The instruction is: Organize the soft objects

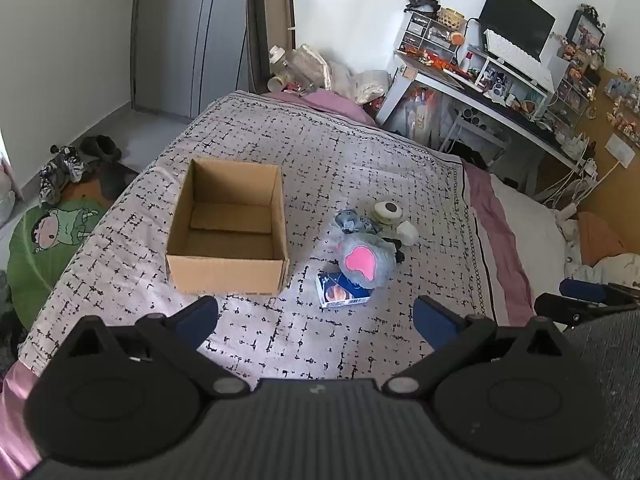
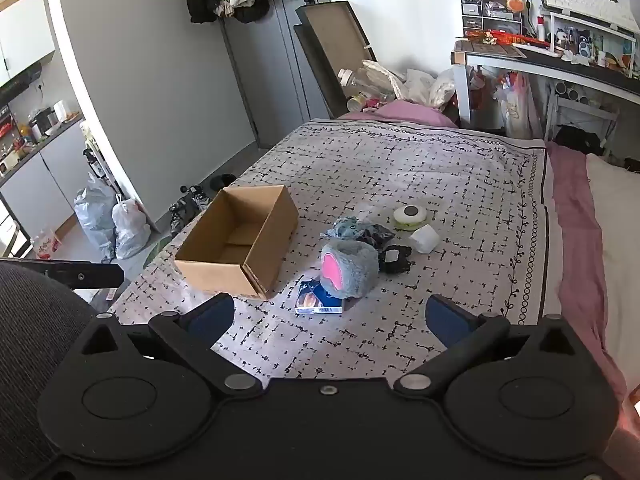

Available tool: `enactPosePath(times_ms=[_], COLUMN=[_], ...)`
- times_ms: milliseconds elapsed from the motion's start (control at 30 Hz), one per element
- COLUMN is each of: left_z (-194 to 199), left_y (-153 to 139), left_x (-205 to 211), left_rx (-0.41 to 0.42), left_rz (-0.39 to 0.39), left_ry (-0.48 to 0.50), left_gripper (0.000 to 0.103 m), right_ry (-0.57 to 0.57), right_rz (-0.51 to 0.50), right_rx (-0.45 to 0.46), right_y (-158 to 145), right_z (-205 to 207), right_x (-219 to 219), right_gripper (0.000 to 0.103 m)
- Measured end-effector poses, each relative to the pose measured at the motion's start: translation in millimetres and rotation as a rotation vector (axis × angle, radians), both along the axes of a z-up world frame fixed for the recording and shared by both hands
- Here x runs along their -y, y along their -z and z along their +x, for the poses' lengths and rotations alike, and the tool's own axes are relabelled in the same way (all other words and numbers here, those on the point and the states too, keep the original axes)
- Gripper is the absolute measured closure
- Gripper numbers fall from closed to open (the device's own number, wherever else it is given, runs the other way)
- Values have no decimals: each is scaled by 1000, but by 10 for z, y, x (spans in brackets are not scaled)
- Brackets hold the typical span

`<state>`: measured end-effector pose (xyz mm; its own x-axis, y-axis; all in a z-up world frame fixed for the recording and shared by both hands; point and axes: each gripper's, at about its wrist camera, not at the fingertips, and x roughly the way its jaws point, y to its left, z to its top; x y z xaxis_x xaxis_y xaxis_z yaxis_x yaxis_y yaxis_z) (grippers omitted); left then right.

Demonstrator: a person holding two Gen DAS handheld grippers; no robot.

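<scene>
The cardboard box [image 1: 228,228] sits open and empty on the patterned bedspread [image 1: 360,152]. Just right of the box lies the grey plush [image 1: 366,260] with its pink patch, resting partly on a small blue packet [image 1: 340,294] (print unreadable). Beyond the plush, further from the box, smaller soft items cluster. The left gripper [image 1: 316,320] and right gripper [image 2: 330,316] both hover spread wide, holding nothing.
</scene>
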<state>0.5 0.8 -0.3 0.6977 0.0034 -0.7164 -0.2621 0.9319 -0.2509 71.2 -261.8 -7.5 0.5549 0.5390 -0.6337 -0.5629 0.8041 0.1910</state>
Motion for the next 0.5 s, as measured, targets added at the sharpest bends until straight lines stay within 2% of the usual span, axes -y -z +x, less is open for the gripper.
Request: enactPosePath(times_ms=[33, 500], left_z=[-10, 3], left_y=[-2, -11], left_x=[21, 22], left_rx=[19, 9], left_rz=[39, 32], left_ry=[0, 2], left_gripper=[0, 0], right_ry=[0, 28], right_rz=[0, -28], right_rx=[-1, 23], right_y=[1, -34], right_z=[-1, -9], right_x=[-1, -15], right_gripper=[0, 0])
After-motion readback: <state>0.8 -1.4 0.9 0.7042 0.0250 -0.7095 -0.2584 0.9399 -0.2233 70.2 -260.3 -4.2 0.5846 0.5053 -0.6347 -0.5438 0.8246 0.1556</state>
